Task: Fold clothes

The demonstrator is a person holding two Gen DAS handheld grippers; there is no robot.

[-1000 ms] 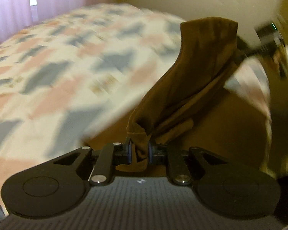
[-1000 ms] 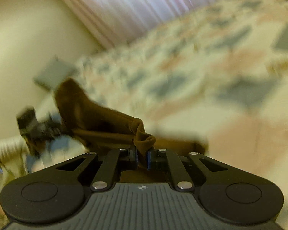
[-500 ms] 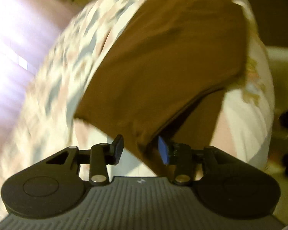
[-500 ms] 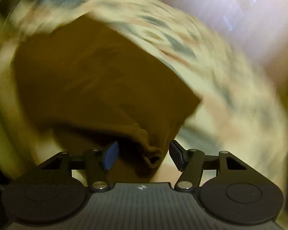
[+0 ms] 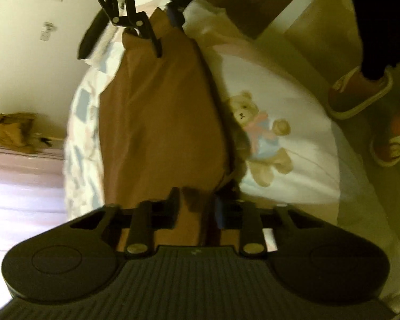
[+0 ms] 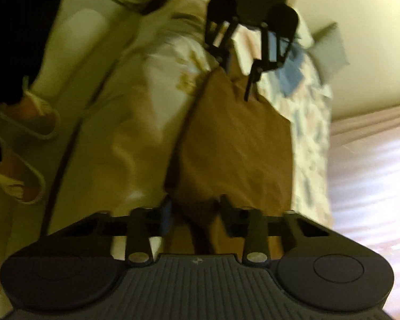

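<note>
A brown garment (image 5: 160, 122) lies flat in a long strip near the bed's edge, also seen in the right wrist view (image 6: 234, 144). My left gripper (image 5: 196, 209) is at its near end, jaws closing, pads pressing on the bunched cloth. At the far end the right gripper (image 5: 168, 34) straddles the other end. In its own view my right gripper (image 6: 196, 213) is closing, the garment's edge between the fingers with a little slack beside the blue pad. The left gripper (image 6: 240, 77) shows at the strip's far end there.
The garment rests on a patchwork quilt (image 5: 80, 122) beside a white cover with a teddy bear print (image 5: 261, 136). A person's slippered feet (image 5: 360, 93) stand on the floor by the bed. A grey pillow (image 6: 330, 50) and pink curtains (image 6: 373, 173) lie beyond.
The garment went from hanging between both shut grippers to lying flat on the bed. Both grippers let go, rolled over, and their jaws have narrowed around its two ends.
</note>
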